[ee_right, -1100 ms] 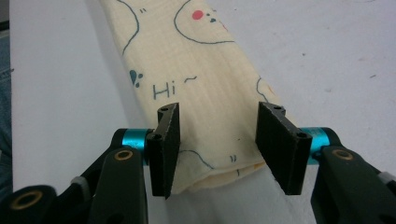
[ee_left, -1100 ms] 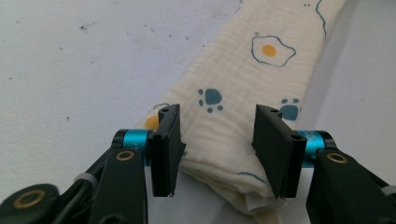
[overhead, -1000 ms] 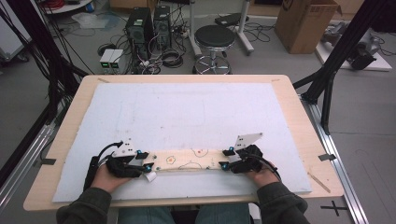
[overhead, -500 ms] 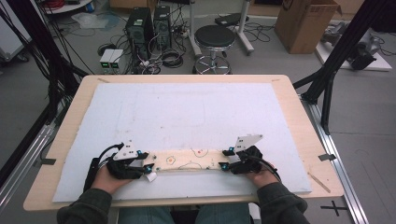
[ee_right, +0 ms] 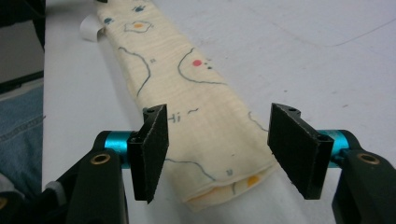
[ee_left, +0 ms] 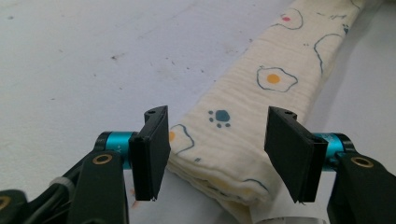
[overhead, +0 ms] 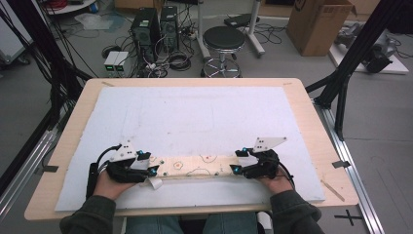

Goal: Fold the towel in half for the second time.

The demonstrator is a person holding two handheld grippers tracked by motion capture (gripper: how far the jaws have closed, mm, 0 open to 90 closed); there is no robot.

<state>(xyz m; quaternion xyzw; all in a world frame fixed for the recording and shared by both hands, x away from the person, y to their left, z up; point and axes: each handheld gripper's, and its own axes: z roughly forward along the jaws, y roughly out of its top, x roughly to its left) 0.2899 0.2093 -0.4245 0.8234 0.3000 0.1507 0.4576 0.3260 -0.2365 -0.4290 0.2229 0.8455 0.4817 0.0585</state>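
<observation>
A cream cloth (overhead: 195, 166) printed with fried eggs and paw marks lies folded into a long narrow strip near the table's front edge. My left gripper (overhead: 152, 170) is at the strip's left end and stands open. In the left gripper view the cloth (ee_left: 243, 140) end lies between the two jaws, touched by neither, and a white label pokes out under it. My right gripper (overhead: 235, 167) is open at the strip's right end. Its own view has the cloth (ee_right: 201, 121) end lying between the spread jaws.
A white mat (overhead: 204, 117) covers most of the wooden table (overhead: 311, 126). Beyond the far edge stand a black stool (overhead: 223, 39), computer towers (overhead: 156, 24) and a cardboard box (overhead: 319, 24). Black frame legs (overhead: 350, 73) flank the table.
Both grippers have stayed at the ends of the folded cloth, with only a slight shift of the hands. The cloth lies as before.
</observation>
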